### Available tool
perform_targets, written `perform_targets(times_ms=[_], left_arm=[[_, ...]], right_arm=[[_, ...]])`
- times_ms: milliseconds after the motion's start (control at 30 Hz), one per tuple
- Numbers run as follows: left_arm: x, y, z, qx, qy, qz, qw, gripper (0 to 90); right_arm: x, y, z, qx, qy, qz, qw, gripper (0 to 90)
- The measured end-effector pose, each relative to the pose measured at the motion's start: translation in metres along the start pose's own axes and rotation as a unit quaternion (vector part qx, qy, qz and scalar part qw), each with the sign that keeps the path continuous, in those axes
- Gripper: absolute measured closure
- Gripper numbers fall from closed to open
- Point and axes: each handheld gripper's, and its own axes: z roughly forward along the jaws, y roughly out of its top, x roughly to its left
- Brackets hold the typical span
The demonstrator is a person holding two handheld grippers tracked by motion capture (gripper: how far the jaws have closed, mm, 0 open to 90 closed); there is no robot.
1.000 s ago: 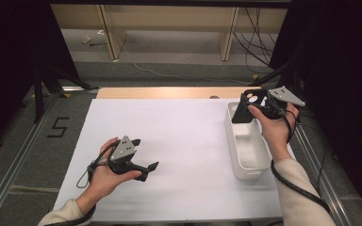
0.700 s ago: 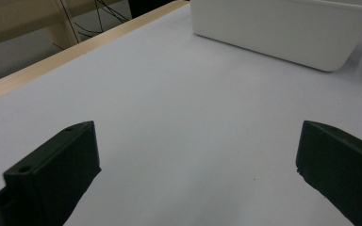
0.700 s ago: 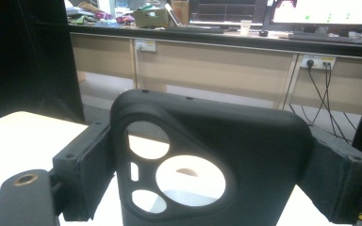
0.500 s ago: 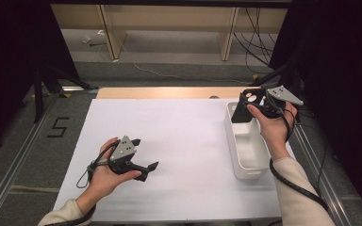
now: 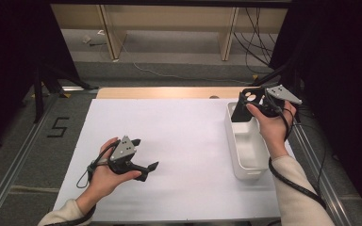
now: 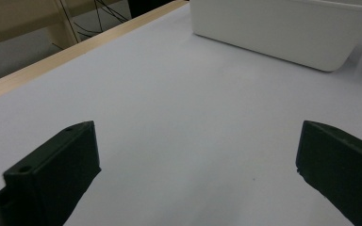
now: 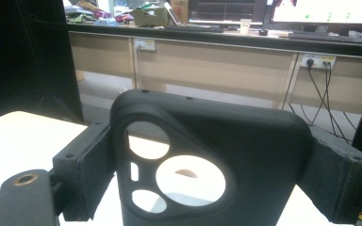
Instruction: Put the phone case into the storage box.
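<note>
meanwhile right gripper (image 7: 207,188) jaws clamping black phone case (image 7: 207,155) over white bin (image 5: 246,141), left gripper (image 6: 198,183) jaws spread wide, empty

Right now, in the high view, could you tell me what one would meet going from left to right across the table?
Left gripper, jaws open over the bare white table → white bin → black phone case, clamped in the right gripper above the bin's far end.
</note>
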Motion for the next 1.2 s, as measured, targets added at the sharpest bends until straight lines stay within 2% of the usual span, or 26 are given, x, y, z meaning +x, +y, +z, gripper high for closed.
perform_targets(times_ms=[1200], left_arm=[[0.000,0.000,0.000,-0.001,-0.001,0.000,1.0000,0.0]], right_arm=[[0.000,-0.004,0.011,0.008,-0.001,0.000,1.0000,15.5]])
